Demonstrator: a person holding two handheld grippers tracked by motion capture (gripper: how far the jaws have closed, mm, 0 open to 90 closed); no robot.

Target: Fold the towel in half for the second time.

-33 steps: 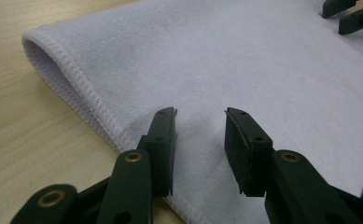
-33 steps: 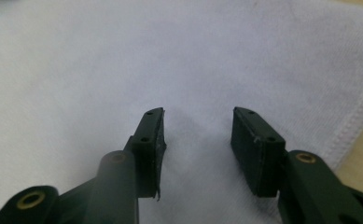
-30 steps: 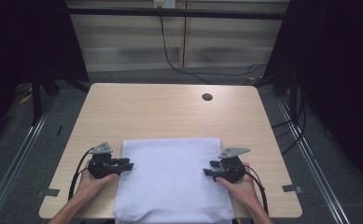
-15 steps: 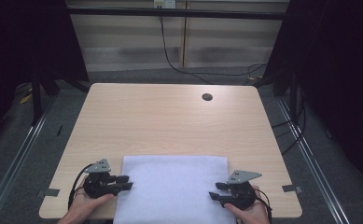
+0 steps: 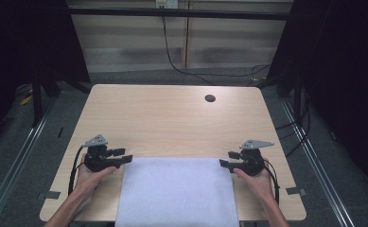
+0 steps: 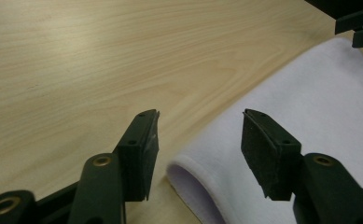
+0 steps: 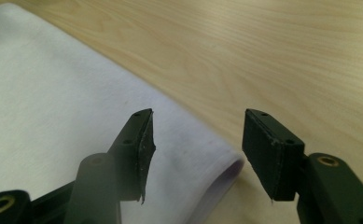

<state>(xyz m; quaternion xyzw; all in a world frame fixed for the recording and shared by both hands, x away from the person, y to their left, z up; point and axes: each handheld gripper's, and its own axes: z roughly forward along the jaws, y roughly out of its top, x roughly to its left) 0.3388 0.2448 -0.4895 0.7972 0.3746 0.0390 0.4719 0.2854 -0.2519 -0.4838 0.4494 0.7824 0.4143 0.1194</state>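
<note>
A white folded cloth (image 5: 177, 191) lies at the near edge of the wooden table (image 5: 172, 118) and hangs over its front. My left gripper (image 5: 127, 158) is at the cloth's far left corner and my right gripper (image 5: 223, 160) at its far right corner. Both have just been opening their jaws. In the left gripper view the left gripper (image 6: 200, 135) is open, with the rounded fold of the cloth (image 6: 310, 107) lying below the gap, untouched. In the right gripper view the right gripper (image 7: 197, 135) is open over the other corner of the cloth (image 7: 53, 102), its pads off it.
Bare wood stretches beyond the cloth to the far edge, where a round cable hole (image 5: 210, 98) sits at the right. The right gripper's jaw tips (image 6: 359, 25) show at the top right of the left gripper view. Dark floor and rails flank the table.
The cloth's far edge has come closer to the person. Both grippers drew back with it, then moved forward to its far corners, and their jaws have opened off the cloth.
</note>
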